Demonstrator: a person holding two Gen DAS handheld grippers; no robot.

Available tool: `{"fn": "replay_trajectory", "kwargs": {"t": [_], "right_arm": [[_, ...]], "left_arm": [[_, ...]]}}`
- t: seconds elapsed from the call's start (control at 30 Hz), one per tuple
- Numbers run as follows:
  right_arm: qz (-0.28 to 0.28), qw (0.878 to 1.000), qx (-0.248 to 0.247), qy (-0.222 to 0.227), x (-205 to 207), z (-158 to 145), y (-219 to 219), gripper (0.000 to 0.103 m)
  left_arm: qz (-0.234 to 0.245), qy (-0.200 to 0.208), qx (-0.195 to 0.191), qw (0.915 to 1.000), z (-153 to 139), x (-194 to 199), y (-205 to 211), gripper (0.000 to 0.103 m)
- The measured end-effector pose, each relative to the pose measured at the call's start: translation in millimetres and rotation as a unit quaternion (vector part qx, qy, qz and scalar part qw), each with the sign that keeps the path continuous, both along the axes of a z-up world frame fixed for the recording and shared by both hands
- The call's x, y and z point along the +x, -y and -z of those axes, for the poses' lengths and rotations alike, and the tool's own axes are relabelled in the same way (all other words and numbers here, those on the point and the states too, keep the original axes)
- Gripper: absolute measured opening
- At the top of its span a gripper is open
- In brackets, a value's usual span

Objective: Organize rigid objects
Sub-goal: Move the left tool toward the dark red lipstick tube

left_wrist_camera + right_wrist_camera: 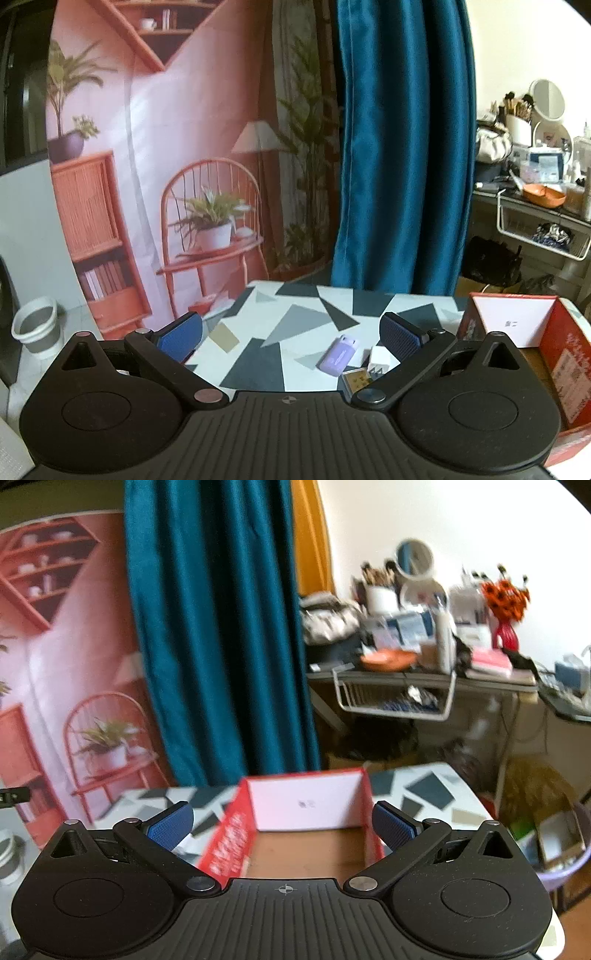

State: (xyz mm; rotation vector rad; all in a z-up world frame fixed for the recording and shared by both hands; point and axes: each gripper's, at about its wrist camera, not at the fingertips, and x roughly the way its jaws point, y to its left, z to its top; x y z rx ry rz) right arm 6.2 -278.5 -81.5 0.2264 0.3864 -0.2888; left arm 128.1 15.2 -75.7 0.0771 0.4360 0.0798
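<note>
Purple box (339, 355) only in left view | red carton (306, 823) in both | both jaws spread, empty

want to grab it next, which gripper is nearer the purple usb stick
Left. The left gripper is open right over the purple usb stick on the table; the right gripper is open over the red box.

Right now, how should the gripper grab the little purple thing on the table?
Probably from above, closing the left gripper across the two long sides of the purple stick. It lies flat and slanted, so turn the fingers to match. The white block crowds its right side, so go carefully there.
</note>
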Motion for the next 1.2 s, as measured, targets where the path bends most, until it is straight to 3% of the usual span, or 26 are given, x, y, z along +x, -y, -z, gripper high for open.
{"fn": "replay_trajectory", "kwargs": {"t": [0.23,0.37,0.5,0.63,0.8,1.0,1.2], "right_arm": [[0.031,0.999,-0.016,-0.042,33.5,41.2,21.8,0.103],[0.039,0.997,-0.049,-0.046,47.0,61.2,27.4,0.103],[0.040,0.997,-0.045,-0.055,60.0,84.3,41.2,0.101],[0.037,0.995,-0.046,-0.077,74.8,104.7,52.9,0.078],[0.032,0.995,-0.025,-0.095,84.1,121.2,72.0,0.066],[0.043,0.992,0.025,-0.120,86.9,139.8,94.0,0.042],[0.042,0.989,0.029,-0.142,82.8,148.5,93.4,0.022]], "left_arm": [[-0.010,-0.041,-0.008,0.9991,34.1,31.5,-5.6,0.103],[-0.018,-0.054,-0.008,0.9983,49.2,43.8,-8.1,0.103],[-0.022,-0.091,-0.014,0.9955,66.1,56.5,-9.1,0.102],[-0.024,-0.123,-0.018,0.9919,84.4,66.6,-10.4,0.094],[-0.041,-0.157,-0.032,0.9863,101.6,76.1,-18.6,0.091],[-0.053,-0.178,0.000,0.9826,113.4,81.4,-13.1,0.087],[-0.047,-0.198,-0.008,0.9789,120.6,84.9,-12.7,0.078]]}}
